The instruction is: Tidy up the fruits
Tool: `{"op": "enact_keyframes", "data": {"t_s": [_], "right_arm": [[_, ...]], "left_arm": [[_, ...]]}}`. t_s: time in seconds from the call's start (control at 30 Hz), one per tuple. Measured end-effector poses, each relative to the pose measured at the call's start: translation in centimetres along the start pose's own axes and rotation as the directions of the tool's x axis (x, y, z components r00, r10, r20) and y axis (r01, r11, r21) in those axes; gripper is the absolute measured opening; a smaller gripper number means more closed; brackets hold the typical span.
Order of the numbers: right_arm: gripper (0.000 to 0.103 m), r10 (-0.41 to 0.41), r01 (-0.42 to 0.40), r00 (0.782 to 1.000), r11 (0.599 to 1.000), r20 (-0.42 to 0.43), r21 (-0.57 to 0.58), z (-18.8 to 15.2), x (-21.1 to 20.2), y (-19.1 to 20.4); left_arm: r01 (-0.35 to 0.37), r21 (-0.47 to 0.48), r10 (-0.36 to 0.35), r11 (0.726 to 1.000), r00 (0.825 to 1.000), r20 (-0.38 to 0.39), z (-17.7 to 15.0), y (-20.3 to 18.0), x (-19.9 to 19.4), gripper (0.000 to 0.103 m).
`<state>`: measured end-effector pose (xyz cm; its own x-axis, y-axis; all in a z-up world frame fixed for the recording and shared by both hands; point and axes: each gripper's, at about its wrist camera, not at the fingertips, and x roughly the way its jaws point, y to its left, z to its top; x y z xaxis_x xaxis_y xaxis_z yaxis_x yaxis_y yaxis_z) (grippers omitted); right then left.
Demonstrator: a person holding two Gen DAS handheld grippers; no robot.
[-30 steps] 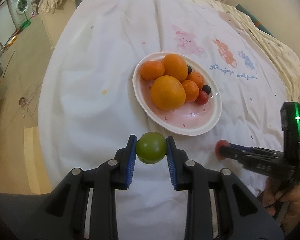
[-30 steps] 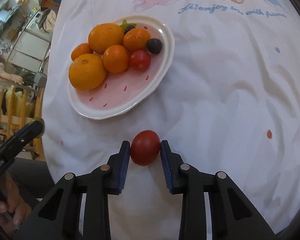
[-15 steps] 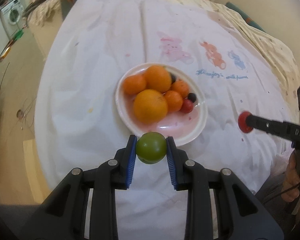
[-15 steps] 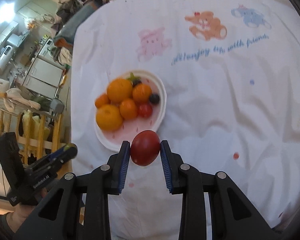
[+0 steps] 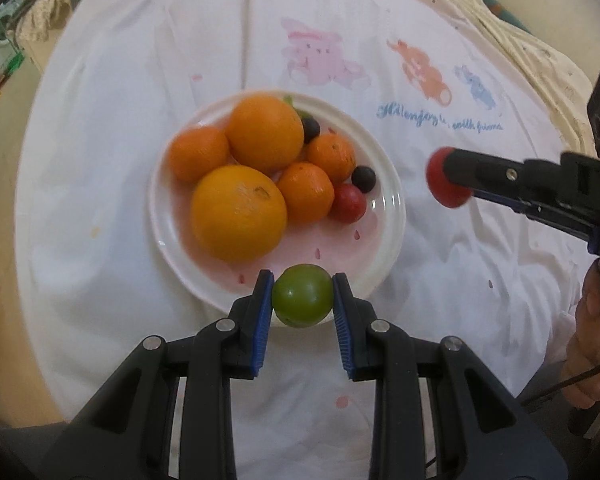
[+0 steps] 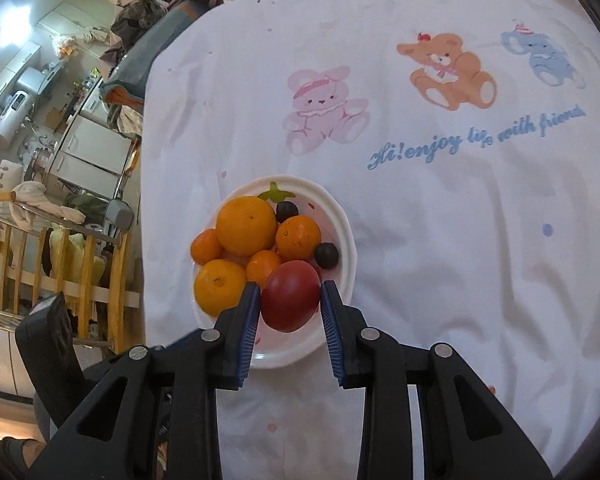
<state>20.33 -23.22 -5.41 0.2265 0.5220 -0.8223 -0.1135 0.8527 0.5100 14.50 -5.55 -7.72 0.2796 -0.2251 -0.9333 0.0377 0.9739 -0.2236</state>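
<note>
A white and pink plate (image 5: pixel 384 248) on the white cloth holds several oranges (image 5: pixel 238 212), a small red fruit (image 5: pixel 349 208) and two dark berries (image 5: pixel 363 178). My left gripper (image 5: pixel 302 295) is shut on a green fruit (image 5: pixel 302 295), held above the plate's near rim. My right gripper (image 6: pixel 289 295) is shut on a red fruit (image 6: pixel 290 295), held above the plate (image 6: pixel 346 252). The right gripper with its red fruit (image 5: pixel 444 182) also shows in the left wrist view, right of the plate.
The white cloth (image 6: pixel 440 208) bears printed animals and blue lettering. Its left edge drops off to the floor, with a wooden rack (image 6: pixel 60 264) and cluttered furniture beyond. The left gripper's body (image 6: pixel 48 328) shows at the lower left of the right wrist view.
Both grippers rose and moved over the plate with their fruits. The right gripper's red fruit went from the cloth beside the plate to above it.
</note>
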Motion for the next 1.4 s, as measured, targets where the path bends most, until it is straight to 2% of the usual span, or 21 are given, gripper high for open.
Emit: {"op": "enact_keyframes", "data": {"t_s": [0.27, 0.6, 0.67, 0.7, 0.73, 0.77, 0.8, 0.83, 1.0, 1.17, 1.23, 1.33, 1.4], "right_arm": [[0.033, -0.007, 0.008, 0.998, 1.000, -0.060, 0.023, 0.3, 3.6, -1.6], [0.035, -0.009, 0.013, 0.996, 0.999, -0.084, 0.047, 0.5, 5.1, -2.4], [0.036, 0.003, 0.001, 0.997, 0.999, -0.079, 0.053, 0.5, 4.9, -2.4], [0.036, 0.010, -0.006, 0.997, 0.998, -0.078, 0.055, 0.5, 4.9, -2.4], [0.039, 0.012, -0.008, 0.997, 0.999, -0.077, 0.053, 0.5, 4.9, -2.2], [0.051, 0.008, -0.005, 0.997, 0.999, -0.075, 0.047, 0.5, 4.8, -2.1], [0.057, 0.007, -0.004, 0.998, 0.999, -0.064, 0.042, 0.5, 4.5, -2.1], [0.062, 0.011, -0.009, 0.999, 0.999, -0.052, 0.041, 0.5, 4.2, -2.0], [0.067, 0.019, -0.019, 1.000, 0.998, -0.011, 0.054, 1.0, 2.8, -2.2], [0.076, 0.011, -0.012, 0.999, 0.998, 0.032, 0.058, 0.9, 1.1, -2.1], [0.084, 0.008, -0.010, 0.999, 0.999, 0.052, 0.041, 0.6, 0.3, -1.6], [0.086, -0.022, 0.023, 0.996, 1.000, 0.086, -0.006, 0.0, -0.9, -0.5], [0.088, -0.032, 0.036, 0.994, 0.999, 0.106, -0.032, -0.6, -1.7, 0.3]], "left_arm": [[0.012, -0.021, -0.012, 1.000, 0.999, -0.036, 0.5, 0.3, 2.5, 0.025], [0.046, -0.033, -0.048, 0.998, 0.997, -0.063, 0.6, 0.5, 3.4, 0.027], [0.032, -0.025, -0.034, 0.999, 0.997, -0.063, 0.6, 0.3, 3.5, 0.029], [0.032, -0.023, -0.034, 0.999, 0.998, -0.061, 0.7, 0.3, 3.5, 0.039], [0.029, -0.024, -0.031, 0.999, 0.998, -0.054, 0.7, 0.3, 3.4, 0.055], [0.026, -0.027, -0.027, 0.999, 0.999, -0.040, 0.8, 0.3, 3.2, 0.060], [0.039, -0.034, -0.040, 0.999, 0.999, -0.035, 0.7, 0.4, 3.1, 0.061], [0.045, -0.037, -0.047, 0.998, 0.998, -0.035, 0.7, 0.4, 3.0, 0.061], [0.030, -0.028, -0.030, 0.999, 0.999, -0.023, 0.6, 0.6, 2.4, 0.061], [-0.003, -0.042, 0.004, 0.999, 1.000, 0.014, 0.2, 1.4, 0.8, 0.062], [-0.030, -0.040, 0.032, 0.999, 0.998, 0.055, 0.0, 1.5, -0.3, 0.062], [-0.089, -0.030, 0.092, 0.996, 0.986, 0.136, -0.3, 1.5, -2.6, 0.062], [-0.124, -0.028, 0.127, 0.992, 0.970, 0.208, -0.6, 1.6, -4.6, 0.062]]}}
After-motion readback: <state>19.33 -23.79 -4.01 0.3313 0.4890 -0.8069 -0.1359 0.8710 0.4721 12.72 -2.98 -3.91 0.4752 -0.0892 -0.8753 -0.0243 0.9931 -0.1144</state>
